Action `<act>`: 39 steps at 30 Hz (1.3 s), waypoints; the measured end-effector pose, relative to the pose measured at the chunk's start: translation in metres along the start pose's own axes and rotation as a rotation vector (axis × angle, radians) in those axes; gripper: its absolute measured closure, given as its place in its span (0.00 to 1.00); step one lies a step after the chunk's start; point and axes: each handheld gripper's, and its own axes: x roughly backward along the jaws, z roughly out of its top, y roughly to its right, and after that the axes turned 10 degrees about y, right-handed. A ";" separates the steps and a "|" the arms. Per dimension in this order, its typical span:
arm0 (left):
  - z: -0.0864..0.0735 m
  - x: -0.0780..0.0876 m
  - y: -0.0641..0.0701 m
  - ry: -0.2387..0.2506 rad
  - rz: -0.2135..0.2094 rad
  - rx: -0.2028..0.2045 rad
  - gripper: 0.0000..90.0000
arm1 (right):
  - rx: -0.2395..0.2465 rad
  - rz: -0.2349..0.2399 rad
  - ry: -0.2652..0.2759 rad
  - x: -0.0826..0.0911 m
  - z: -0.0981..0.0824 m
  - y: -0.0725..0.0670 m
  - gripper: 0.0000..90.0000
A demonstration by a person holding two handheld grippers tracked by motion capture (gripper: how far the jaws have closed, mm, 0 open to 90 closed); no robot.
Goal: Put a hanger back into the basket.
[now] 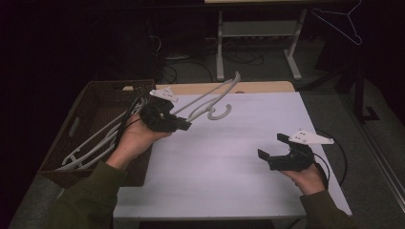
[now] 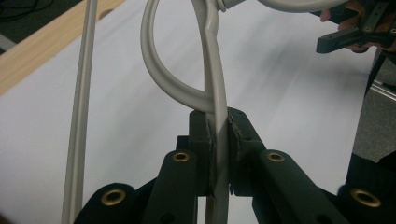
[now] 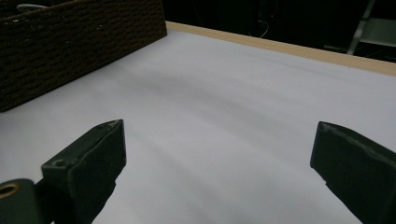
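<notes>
High view: hangers in basket

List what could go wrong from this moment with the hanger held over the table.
The left gripper pinches only one thin bar of the white hanger, so it could pivot or slip out. Its long end still reaches toward the basket, where it might snag other hangers. The right gripper waits open, giving no support.

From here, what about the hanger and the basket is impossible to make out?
- Hanger: in the left tool view its hook and far arm run off the top edge.
- Basket: in the high view dim light blurs how many hangers lie inside.
- Basket, right tool view: its near wall hides the inside.
</notes>
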 end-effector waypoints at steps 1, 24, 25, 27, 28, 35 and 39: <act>0.001 0.005 -0.002 0.004 0.006 0.002 0.91 | 0.000 0.000 0.000 0.000 0.000 0.000 0.03; -0.046 0.110 -0.057 0.020 0.182 0.061 0.91 | 0.002 -0.017 -0.009 -0.001 -0.002 0.001 0.03; -0.050 0.114 -0.060 0.013 0.189 0.064 0.91 | 0.001 -0.018 -0.009 -0.002 -0.002 0.001 0.03; -0.059 0.121 -0.063 0.006 0.208 0.075 0.91 | 0.000 -0.019 -0.009 -0.002 -0.002 0.001 0.03; -0.063 0.125 -0.065 0.001 0.214 0.078 0.91 | 0.001 -0.018 -0.007 -0.002 -0.002 0.001 0.03; -0.089 0.147 -0.075 -0.008 0.257 0.116 0.91 | 0.003 -0.020 -0.018 -0.005 -0.003 0.001 0.03; -0.101 0.158 -0.080 -0.001 0.283 0.143 0.91 | 0.004 -0.018 -0.021 -0.006 -0.003 0.002 0.03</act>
